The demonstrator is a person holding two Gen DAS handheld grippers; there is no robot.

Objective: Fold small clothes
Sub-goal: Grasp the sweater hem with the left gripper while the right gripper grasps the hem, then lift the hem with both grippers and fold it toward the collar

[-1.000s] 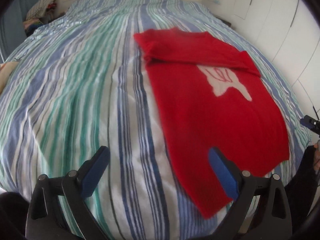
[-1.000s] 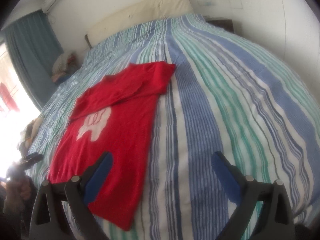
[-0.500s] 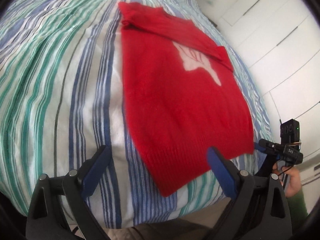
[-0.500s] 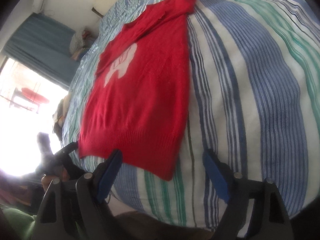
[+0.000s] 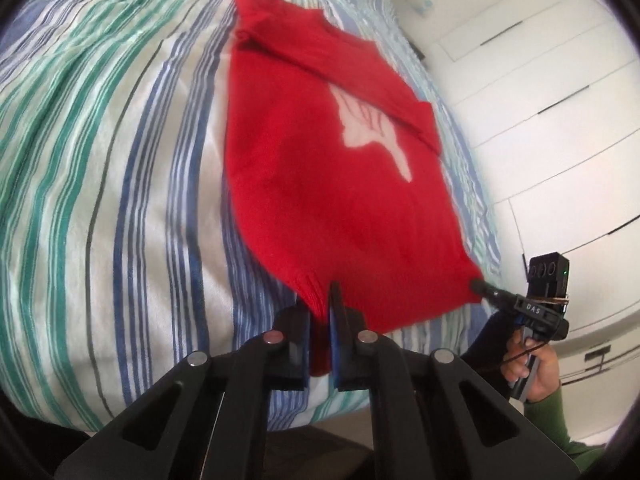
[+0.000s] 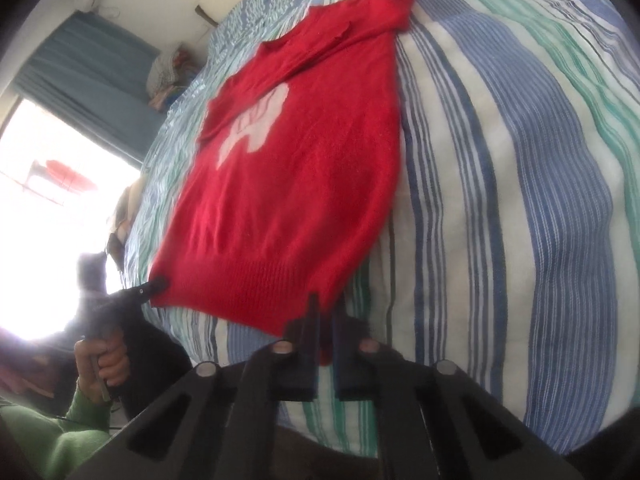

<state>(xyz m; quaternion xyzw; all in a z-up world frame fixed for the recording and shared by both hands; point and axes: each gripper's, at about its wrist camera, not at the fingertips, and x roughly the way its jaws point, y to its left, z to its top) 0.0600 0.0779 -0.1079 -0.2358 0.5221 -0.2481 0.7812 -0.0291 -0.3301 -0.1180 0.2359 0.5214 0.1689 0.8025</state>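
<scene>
A red knit sweater (image 5: 332, 184) with a white print lies flat on the striped bed, sleeves folded in near the collar; it also shows in the right wrist view (image 6: 296, 184). My left gripper (image 5: 320, 312) is shut on the sweater's near left hem corner. My right gripper (image 6: 325, 320) is shut on the near right hem corner. Each gripper also shows in the other view, pinching its corner: the right one (image 5: 478, 285) and the left one (image 6: 158, 283).
The bed's blue, green and white striped cover (image 5: 100, 184) spreads around the sweater. White wardrobe doors (image 5: 560, 80) stand to the right of the bed. A blue curtain (image 6: 80, 72), a bright window and a pile of clothes (image 6: 172, 76) are at the left.
Both grippers moved down to the bed's near edge and closed from wide open onto the sweater's two hem corners.
</scene>
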